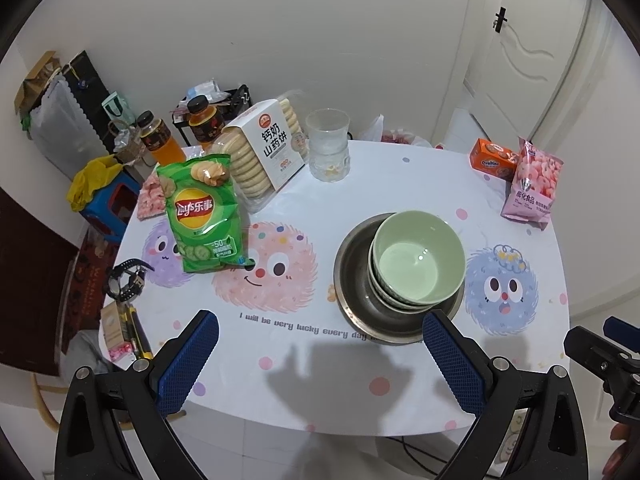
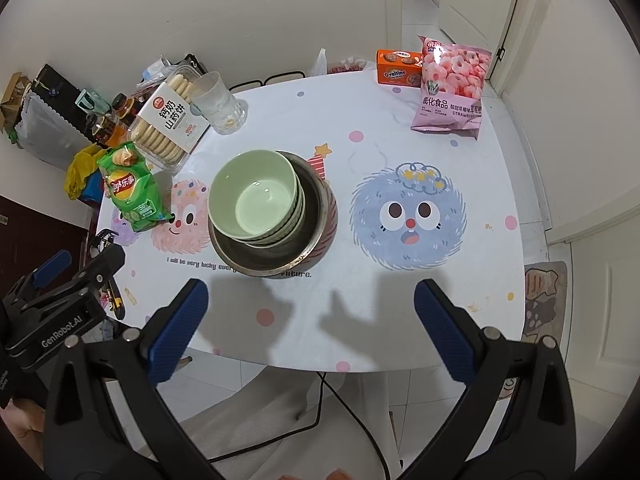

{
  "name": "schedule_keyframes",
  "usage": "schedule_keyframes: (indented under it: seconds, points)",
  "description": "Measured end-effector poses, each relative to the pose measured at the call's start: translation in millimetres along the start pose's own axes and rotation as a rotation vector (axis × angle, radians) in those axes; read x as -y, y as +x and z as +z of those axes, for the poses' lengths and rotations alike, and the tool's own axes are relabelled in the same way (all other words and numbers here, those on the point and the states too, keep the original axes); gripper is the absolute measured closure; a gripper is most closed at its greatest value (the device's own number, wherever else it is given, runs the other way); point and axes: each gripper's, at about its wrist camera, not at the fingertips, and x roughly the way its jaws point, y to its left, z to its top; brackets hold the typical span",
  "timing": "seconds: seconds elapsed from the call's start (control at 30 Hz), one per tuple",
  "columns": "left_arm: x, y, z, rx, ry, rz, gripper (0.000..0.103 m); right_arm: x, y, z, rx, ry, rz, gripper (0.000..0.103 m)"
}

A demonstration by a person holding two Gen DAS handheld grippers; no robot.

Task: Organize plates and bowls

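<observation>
A stack of pale green bowls sits inside a steel basin on the table, right of centre in the left wrist view. The same green bowls and steel basin show left of centre in the right wrist view. My left gripper is open and empty above the table's near edge, just in front of the basin. My right gripper is open and empty, in front and right of the basin. The right gripper's body shows at the left view's right edge.
On the cartoon tablecloth stand a green chip bag, a biscuit box, stacked glass cups, an orange Ovaltine box and a pink snack bag. Two juice bottles stand at the far left. A watch lies near the left edge.
</observation>
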Motion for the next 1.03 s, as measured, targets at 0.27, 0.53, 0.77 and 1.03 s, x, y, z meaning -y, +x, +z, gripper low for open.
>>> schedule_keyframes:
  seconds: [0.27, 0.53, 0.77, 1.03]
  points:
    - [0.7, -0.2, -0.1, 0.000, -0.002, 0.000, 0.000, 0.9, 0.4, 0.9, 0.001, 0.005, -0.002, 0.001]
    - [1.6, 1.6, 2.3, 0.006, 0.001, -0.007, 0.000, 1.9, 1.5, 1.5, -0.002, 0.007, -0.003, 0.001]
    - [-0.6, 1.4, 2.6, 0.023, -0.003, -0.037, 0.000, 1.1, 3.0, 1.3, -0.009, 0.010, -0.005, 0.001]
    - [-4.5, -2.8, 2.0, 0.054, -0.037, -0.023, 0.000, 0.6, 4.5, 1.2, -0.011, 0.009, -0.010, 0.001]
